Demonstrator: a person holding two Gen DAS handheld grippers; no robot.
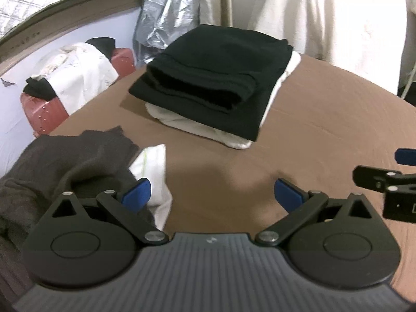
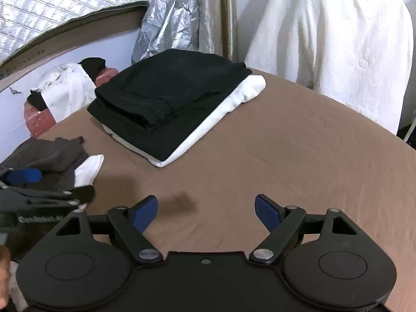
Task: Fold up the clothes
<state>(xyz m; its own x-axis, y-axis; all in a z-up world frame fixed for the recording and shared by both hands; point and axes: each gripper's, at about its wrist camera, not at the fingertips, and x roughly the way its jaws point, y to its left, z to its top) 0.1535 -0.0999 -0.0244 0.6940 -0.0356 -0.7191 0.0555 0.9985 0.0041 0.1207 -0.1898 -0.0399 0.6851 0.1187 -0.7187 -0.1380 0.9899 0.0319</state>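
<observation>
A folded black garment [image 1: 215, 78] lies on top of a folded white garment [image 1: 208, 130] on the brown table [image 1: 312, 130], at the far side. The stack also shows in the right wrist view, black [image 2: 161, 96] over white [image 2: 234, 101]. An unfolded dark grey garment [image 1: 59, 166] lies heaped at the table's left edge over a white cloth [image 1: 153, 171]; both show in the right wrist view, grey [image 2: 52, 153] and white [image 2: 88, 169]. My left gripper [image 1: 212, 195] is open and empty beside the grey heap. My right gripper [image 2: 206, 213] is open and empty above bare table.
A red suitcase [image 1: 44, 111] draped with white and black clothes stands beyond the table at left. Silver crinkled sheeting [image 1: 166, 20] and a cream curtain [image 1: 325, 18] hang behind. The right gripper's fingers [image 1: 377, 179] show at the left view's right edge.
</observation>
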